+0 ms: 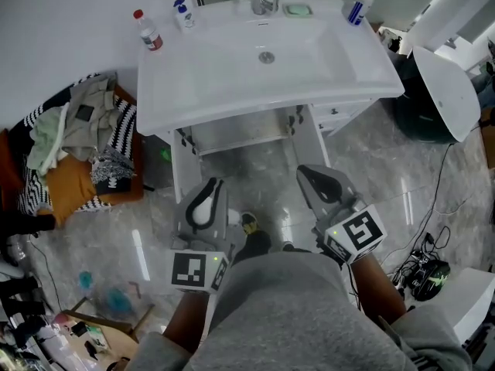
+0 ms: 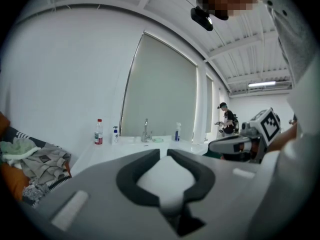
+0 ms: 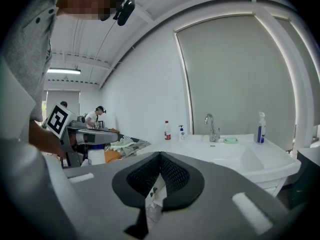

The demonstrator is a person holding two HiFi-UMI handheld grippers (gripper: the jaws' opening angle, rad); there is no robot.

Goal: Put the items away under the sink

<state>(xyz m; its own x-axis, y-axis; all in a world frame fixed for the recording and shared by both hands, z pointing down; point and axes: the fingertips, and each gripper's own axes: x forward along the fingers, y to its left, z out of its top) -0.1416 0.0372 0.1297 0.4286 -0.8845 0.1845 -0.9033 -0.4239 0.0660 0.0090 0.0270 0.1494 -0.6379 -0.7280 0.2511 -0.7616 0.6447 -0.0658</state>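
Note:
On the white sink (image 1: pixel 232 76) stand a red-capped bottle (image 1: pixel 147 31), a small pump bottle (image 1: pixel 183 14), a green soap dish (image 1: pixel 297 9) and a blue spray bottle (image 1: pixel 356 8). My left gripper (image 1: pixel 213 182) and right gripper (image 1: pixel 305 170) are held low in front of the vanity, apart from all of these. Both are shut with nothing between the jaws. The left gripper view shows the left gripper (image 2: pixel 162 153) below the bottle (image 2: pixel 99 132) and spray bottle (image 2: pixel 177 132). In the right gripper view the right gripper (image 3: pixel 160 155) points toward the tap (image 3: pixel 212 128) and spray bottle (image 3: pixel 260 128).
The space under the sink (image 1: pixel 240 134) is open at the front, between two white legs. A pile of clothes (image 1: pixel 77 145) lies to the left. A white fixture (image 1: pixel 445 83) stands to the right, with cables (image 1: pixel 425 273) on the floor. Clutter sits at the bottom left.

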